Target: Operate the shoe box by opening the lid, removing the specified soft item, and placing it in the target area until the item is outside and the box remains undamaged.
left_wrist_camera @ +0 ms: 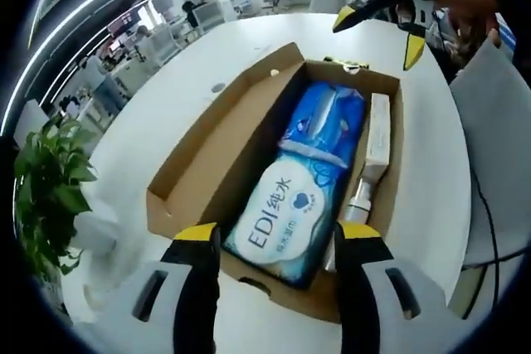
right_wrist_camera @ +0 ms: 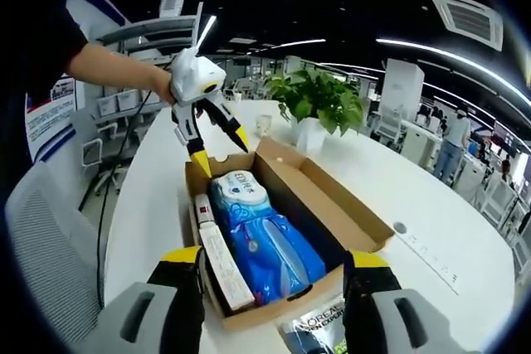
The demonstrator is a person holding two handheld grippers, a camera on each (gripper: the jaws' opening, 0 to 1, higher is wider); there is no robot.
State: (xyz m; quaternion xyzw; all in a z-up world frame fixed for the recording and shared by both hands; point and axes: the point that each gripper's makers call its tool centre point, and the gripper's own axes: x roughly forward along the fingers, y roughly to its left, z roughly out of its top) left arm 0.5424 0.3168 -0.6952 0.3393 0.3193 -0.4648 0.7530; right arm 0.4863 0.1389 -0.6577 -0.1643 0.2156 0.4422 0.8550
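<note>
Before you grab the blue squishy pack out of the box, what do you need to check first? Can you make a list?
1. Box lid open: ok, the flap is folded back.
2. Blue wipes pack in plain sight: ok, it lies on top, nothing covers it.
3. Left gripper open: ok, jaws spread, hovering over one end of the box.
4. Right gripper open: ok, jaws apart, above the other end.
5. Room beside the pack: not ok on one side, a white box and a small bottle sit tight against it.
6. Free table to set the pack down: ok; a black sachet lies by the box.
</note>
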